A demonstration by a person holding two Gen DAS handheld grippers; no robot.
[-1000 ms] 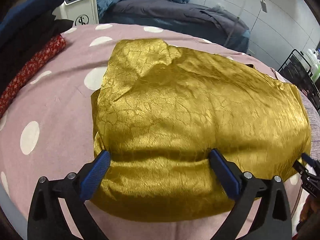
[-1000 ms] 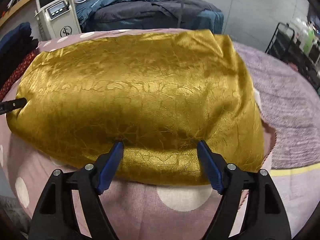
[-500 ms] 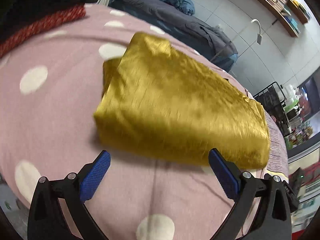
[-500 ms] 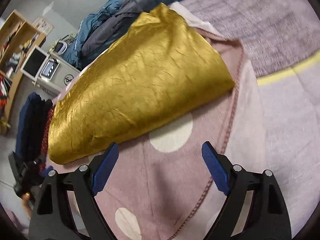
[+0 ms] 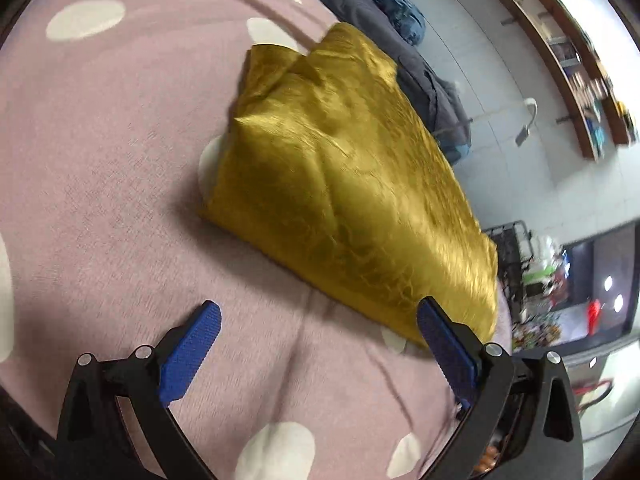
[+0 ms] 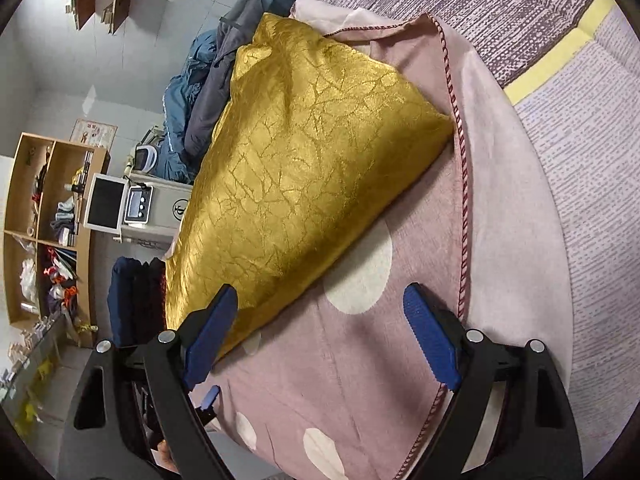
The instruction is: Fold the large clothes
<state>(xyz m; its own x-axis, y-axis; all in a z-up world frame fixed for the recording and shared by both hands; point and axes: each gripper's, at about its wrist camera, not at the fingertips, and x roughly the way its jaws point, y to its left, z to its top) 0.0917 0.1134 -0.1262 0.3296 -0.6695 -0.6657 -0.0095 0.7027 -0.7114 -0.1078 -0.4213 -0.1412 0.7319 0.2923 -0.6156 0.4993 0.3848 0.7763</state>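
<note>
A folded gold satin garment (image 5: 344, 184) lies on a pink blanket with white dots (image 5: 104, 152). It also shows in the right wrist view (image 6: 304, 160). My left gripper (image 5: 320, 320) is open and empty, held above the blanket just short of the garment's near edge. My right gripper (image 6: 320, 312) is open and empty, above the blanket near the garment's near corner; its left finger (image 6: 212, 332) overlaps the garment's edge in the picture. Part of the left gripper (image 6: 208, 400) shows at the lower left of the right wrist view.
A pile of dark blue and grey clothes (image 6: 208, 92) lies behind the garment. A white machine with a screen (image 6: 140, 204) and wooden shelves (image 6: 44, 224) stand at the left. A grey knitted cover with a yellow stripe (image 6: 552, 60) lies to the right. Folded dark clothes (image 6: 132, 296) sit at the blanket's left.
Both grippers have drawn back from the gold garment, which they were pressed against a second ago, and tilted sideways. The garment now lies folded and free on the blanket.
</note>
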